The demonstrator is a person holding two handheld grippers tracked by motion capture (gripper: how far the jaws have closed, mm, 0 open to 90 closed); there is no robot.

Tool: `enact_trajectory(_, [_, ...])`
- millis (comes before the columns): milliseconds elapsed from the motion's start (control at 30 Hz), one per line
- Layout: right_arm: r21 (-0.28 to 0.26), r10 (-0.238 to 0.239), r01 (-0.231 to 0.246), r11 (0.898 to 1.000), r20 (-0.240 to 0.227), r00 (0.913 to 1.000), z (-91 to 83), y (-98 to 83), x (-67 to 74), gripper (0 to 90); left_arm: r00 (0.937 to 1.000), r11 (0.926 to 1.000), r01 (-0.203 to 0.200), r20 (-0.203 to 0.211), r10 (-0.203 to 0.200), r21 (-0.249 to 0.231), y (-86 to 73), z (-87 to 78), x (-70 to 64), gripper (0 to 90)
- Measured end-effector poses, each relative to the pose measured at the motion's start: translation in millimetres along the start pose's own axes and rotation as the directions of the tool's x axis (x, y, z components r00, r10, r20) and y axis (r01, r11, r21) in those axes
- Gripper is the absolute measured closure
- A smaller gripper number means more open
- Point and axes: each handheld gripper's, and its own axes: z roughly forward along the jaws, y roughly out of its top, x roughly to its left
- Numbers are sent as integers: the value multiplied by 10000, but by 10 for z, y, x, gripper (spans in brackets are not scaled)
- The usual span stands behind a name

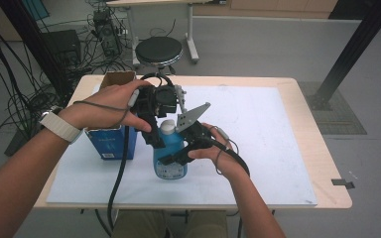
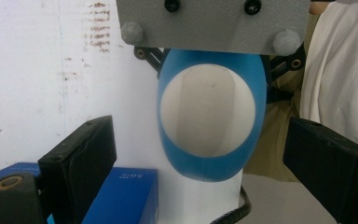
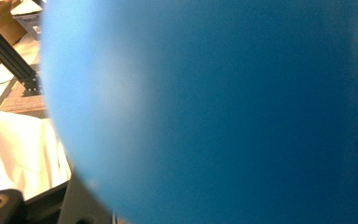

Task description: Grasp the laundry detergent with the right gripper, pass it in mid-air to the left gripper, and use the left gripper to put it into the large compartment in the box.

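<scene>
A blue bottle (image 1: 169, 154) with a white cap (image 1: 167, 126) stands upright on the white mat (image 1: 263, 134). My right gripper (image 1: 177, 154) comes in from the right and is shut on the bottle's body, whose blue wall (image 3: 214, 112) looms close in the right gripper view. My left gripper (image 1: 161, 131) hangs over the bottle from above, pointing down. In the left gripper view its jaws stand wide apart on either side of the cap (image 2: 207, 114), clear of it. The left gripper (image 2: 205, 163) is open. The right gripper's grey plate (image 2: 214, 23) shows beyond the bottle.
A blue box (image 1: 111, 141) stands on the mat just left of the bottle, with an open cardboard box (image 1: 118, 78) behind it. A black stool (image 1: 158, 49) and cables lie beyond the table's far edge. The person's forearms enter from the bottom.
</scene>
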Motion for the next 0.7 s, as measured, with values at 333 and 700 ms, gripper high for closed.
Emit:
enact_trajectory(333, [-29, -20, 20, 10000, 8, 10000, -9, 0, -3, 434, 10000, 10000, 24, -2, -24, -32, 2, 8, -3, 100])
enact_trajectory(700, [-25, 35, -35, 10000, -49, 10000, -6, -9, -2, 434, 10000, 10000, -18, 13, 18, -39, 0, 7, 2, 100])
